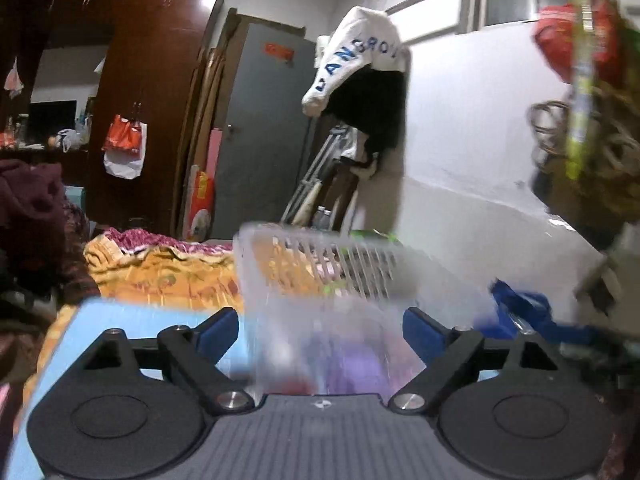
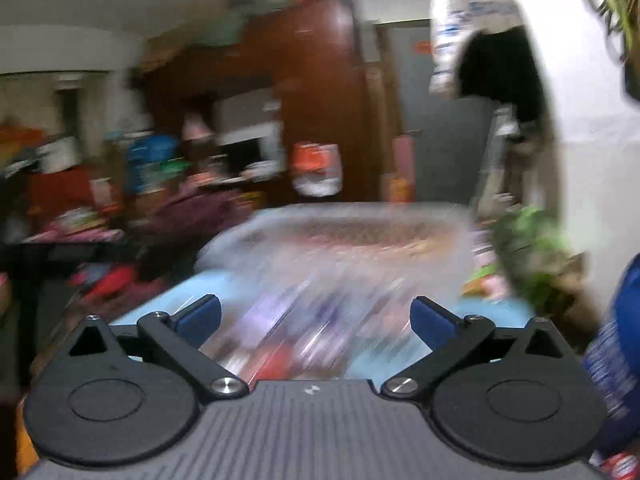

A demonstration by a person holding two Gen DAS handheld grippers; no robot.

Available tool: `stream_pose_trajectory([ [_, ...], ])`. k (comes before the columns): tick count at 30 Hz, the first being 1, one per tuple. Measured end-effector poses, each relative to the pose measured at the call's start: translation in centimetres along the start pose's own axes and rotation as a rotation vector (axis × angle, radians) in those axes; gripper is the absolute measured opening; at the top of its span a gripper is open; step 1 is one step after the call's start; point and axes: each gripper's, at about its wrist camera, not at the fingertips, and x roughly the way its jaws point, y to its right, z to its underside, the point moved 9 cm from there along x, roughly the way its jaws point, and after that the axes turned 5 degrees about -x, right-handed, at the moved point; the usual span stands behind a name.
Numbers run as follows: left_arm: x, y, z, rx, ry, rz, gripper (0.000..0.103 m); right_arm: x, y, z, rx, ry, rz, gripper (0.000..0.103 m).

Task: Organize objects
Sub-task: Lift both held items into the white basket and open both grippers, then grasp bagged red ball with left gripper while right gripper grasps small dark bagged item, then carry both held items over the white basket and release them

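Directly ahead of my left gripper, jaws spread wide, a clear plastic basket stands on the light blue counter, its near wall between the blue fingertips without visible contact. Left of it lies an orange patterned blanket; right of it, a blue object, too blurred to identify. My right gripper is likewise spread, basket straight ahead, contents smeared by blur.
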Motion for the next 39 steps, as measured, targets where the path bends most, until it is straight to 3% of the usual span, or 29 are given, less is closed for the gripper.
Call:
stream_pose_trajectory([
  [3, -2.9, -1.0, 5.4, -0.016, 0.005, 0.026, 0.092, -0.9, -3.3, 5.5, -0.029, -0.029, -0.043, 0.100],
  [5, -3.4, -1.4, 7.7, -0.022, -0.018, 0.033, 0.092, -0.4, -5.0, 7.6, -0.043, -0.059, -0.073, 0.085],
  [6, -3.5, -1.5, 8.6, -0.009, -0.024, 0.036, 0.092, 0.0, -5.8, 8.2, -0.058, -0.076, -0.094, 0.083],
  [9, -3.6, -1.5, 10.0, 0.037, -0.035, 0.031, 0.092, 1.2, -6.8, 9.0, -0.130, -0.106, -0.081, 0.056],
  [10, -3.5, -1.2, 10.1, 0.048, -0.033, 0.037, 0.092, 1.4, -6.6, 9.0, -0.129, -0.113, -0.082, 0.038],
  [14, -3.2, -0.4, 10.8, 0.079, -0.037, 0.044, 0.092, -0.6, -5.8, 8.2, -0.087, -0.061, -0.102, 0.035],
  [18, -2.3, 1.5, 12.2, 0.141, -0.051, 0.018, 0.092, -4.1, -4.0, 8.2, -0.043, -0.006, -0.066, 0.035],
  [22, -1.1, 2.7, 13.4, 0.186, -0.065, -0.003, 0.089, -5.1, -2.7, 8.0, -0.017, 0.019, -0.032, 0.034],
  [23, -0.8, 2.8, 13.6, 0.196, -0.065, -0.013, 0.079, -5.2, -2.4, 7.9, -0.014, 0.024, -0.027, 0.034],
  [24, -0.7, 2.9, 13.7, 0.205, -0.060, -0.025, 0.061, -4.9, -2.2, 7.9, -0.011, 0.027, -0.024, 0.034],
  [25, -0.8, 2.9, 13.7, 0.223, -0.045, -0.046, 0.054, -5.0, -2.0, 7.9, -0.005, 0.030, -0.023, 0.034],
  [27, -1.3, 2.9, 13.8, 0.234, -0.031, -0.049, 0.050, -5.1, -1.6, 7.9, 0.007, 0.035, -0.018, 0.034],
  [39, -4.5, 1.1, 11.3, 0.150, 0.074, -0.012, 0.049, -6.4, 1.0, 7.4, 0.057, 0.080, 0.044, 0.034],
])
